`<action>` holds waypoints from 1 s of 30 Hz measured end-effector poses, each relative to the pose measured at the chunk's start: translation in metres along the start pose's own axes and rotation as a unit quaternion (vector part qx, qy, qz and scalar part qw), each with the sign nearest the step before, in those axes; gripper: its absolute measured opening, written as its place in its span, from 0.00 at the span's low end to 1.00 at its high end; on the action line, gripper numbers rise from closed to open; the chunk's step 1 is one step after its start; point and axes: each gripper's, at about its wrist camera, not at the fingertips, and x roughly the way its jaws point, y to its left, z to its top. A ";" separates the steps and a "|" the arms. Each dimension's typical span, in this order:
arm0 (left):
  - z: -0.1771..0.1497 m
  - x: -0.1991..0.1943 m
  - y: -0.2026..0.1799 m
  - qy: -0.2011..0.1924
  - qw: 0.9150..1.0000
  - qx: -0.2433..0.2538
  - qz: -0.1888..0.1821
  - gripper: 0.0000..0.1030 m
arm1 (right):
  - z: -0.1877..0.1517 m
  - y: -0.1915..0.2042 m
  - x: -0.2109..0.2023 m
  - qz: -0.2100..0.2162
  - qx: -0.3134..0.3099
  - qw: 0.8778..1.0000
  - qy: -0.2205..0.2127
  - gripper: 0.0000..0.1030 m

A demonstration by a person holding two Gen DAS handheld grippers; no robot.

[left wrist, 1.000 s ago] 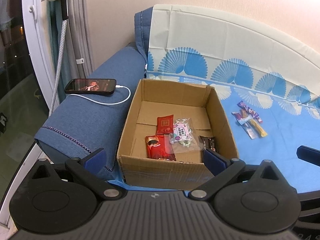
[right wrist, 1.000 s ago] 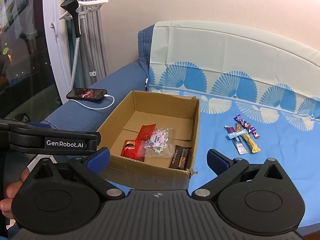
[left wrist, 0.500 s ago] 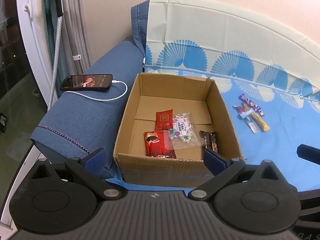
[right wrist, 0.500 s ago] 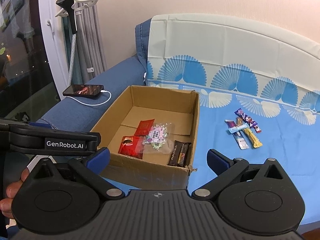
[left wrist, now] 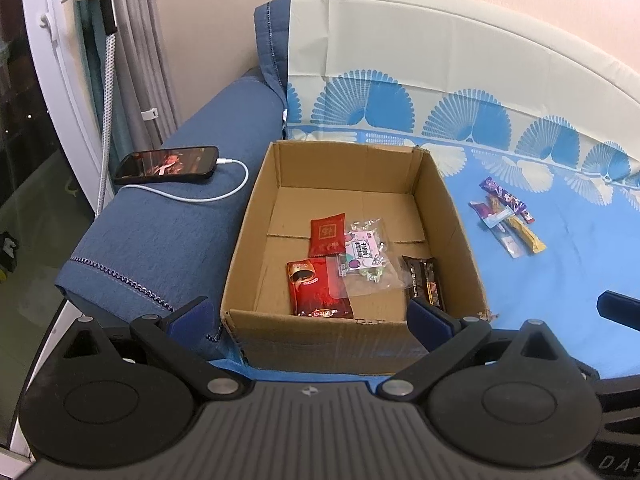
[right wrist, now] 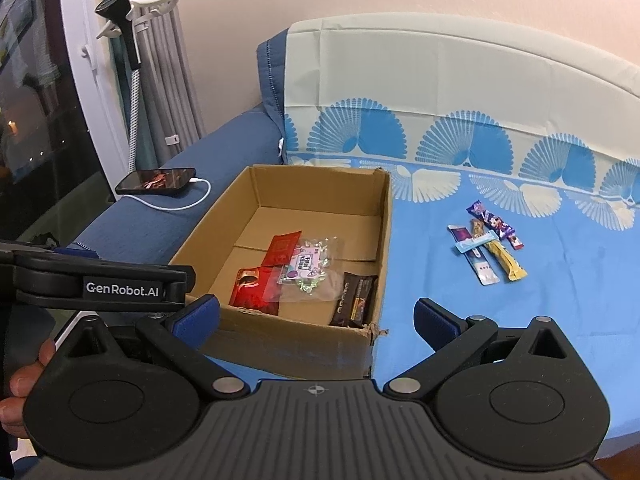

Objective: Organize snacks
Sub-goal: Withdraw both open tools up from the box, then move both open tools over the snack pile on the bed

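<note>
An open cardboard box (left wrist: 456, 216) (right wrist: 208, 228) stands on a blue sofa cover. Inside lie a small red packet (left wrist: 327, 236), a larger red packet (left wrist: 318, 288), a clear candy bag (left wrist: 366, 256) and a dark bar (left wrist: 424, 282) (right wrist: 354, 294). Several snack sticks (left wrist: 506, 216) (right wrist: 490, 242) lie in a loose pile on the cover, right of the box. My left gripper (left wrist: 310, 316) is open, empty, just short of the box's near wall. My right gripper (right wrist: 316, 312) is open and empty, over the box's near right corner.
A phone (left wrist: 168, 164) (right wrist: 156, 180) on a white cable rests on the blue sofa armrest left of the box. A curtain, a stand and a glass door are at far left. The sofa back rises behind. A hand (right wrist: 24, 380) holds the left gripper's body.
Both views have shifted slightly upward and closer, so the box and snack pile sit a little lower in frame. Both grippers stay open and empty.
</note>
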 end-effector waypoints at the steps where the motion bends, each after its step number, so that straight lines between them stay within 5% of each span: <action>1: 0.001 0.001 -0.001 0.000 1.000 0.001 0.000 1.00 | 0.000 -0.002 0.001 -0.001 0.003 1.000 0.001 1.00; 11: 0.016 0.011 -0.017 0.004 1.000 0.018 0.009 1.00 | -0.001 -0.034 0.008 -0.015 0.039 0.999 -0.005 1.00; 21: 0.056 0.040 -0.051 0.000 0.999 0.045 0.024 1.00 | -0.005 -0.125 0.030 -0.092 0.127 0.988 -0.007 1.00; 30: 0.113 0.101 -0.140 0.031 0.994 0.100 -0.035 1.00 | -0.004 -0.217 0.067 -0.153 0.187 0.971 -0.004 1.00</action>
